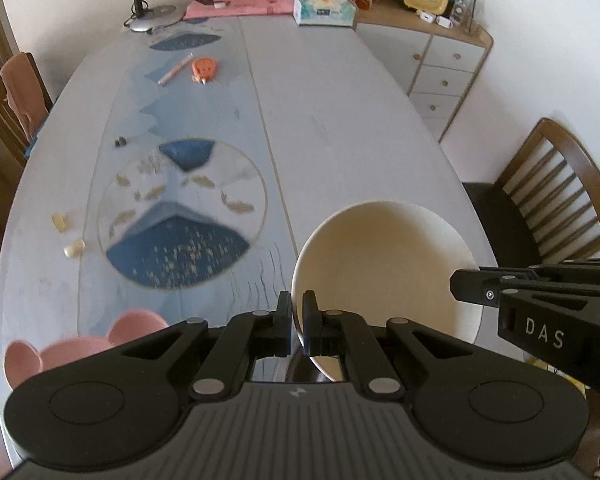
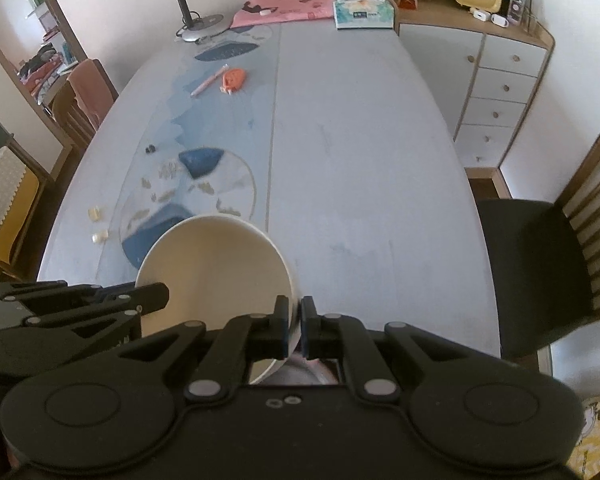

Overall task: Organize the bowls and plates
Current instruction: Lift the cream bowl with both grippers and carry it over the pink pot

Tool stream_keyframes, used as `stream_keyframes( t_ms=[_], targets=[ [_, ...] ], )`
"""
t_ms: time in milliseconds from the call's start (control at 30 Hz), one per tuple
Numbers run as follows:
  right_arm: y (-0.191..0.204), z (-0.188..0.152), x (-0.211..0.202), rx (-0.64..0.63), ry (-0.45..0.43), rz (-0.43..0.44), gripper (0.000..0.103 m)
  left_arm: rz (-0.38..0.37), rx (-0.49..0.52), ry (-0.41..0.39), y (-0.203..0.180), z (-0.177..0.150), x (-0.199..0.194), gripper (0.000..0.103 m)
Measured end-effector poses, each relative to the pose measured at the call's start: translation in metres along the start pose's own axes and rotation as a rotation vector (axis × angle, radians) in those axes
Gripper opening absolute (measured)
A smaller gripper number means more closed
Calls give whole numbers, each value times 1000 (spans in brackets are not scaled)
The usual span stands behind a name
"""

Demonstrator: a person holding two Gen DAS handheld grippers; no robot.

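Now the cream bowl (image 1: 384, 264) rides tilted above the tabletop (image 1: 340, 120), left gripper (image 1: 297, 322) and right gripper (image 2: 295, 326) each clamped on opposite rims, mid-carry; next it likely needs lowering level near the pink bowls (image 1: 80, 350).

Our own gripper bodies hide the cream bowl's (image 1: 384, 264) near rim, and the pink dish (image 1: 80, 348) is blurred and half covered.

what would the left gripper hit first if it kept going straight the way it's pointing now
Most likely bare tablecloth. The left gripper is shut on the cream bowl's rim, and nothing else stands just ahead of its fingertips. The bowl would probably touch down first, though depth is hard to judge.
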State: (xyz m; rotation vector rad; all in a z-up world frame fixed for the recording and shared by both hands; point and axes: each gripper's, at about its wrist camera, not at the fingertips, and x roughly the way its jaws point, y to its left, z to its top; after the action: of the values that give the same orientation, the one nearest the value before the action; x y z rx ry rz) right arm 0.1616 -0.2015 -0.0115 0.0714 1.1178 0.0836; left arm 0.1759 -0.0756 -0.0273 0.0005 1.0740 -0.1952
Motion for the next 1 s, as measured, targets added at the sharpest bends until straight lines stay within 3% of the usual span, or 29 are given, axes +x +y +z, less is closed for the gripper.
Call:
stream_keyframes(
  t_ms=[433,1000],
  targets=[
    [-11,-60,7,36,56,-21,6,1,108,4,-24,-54,9,4],
    [-18,-90,29,56,90,-20,7,22,192,-15,-33,-83,36,4]
  ],
)
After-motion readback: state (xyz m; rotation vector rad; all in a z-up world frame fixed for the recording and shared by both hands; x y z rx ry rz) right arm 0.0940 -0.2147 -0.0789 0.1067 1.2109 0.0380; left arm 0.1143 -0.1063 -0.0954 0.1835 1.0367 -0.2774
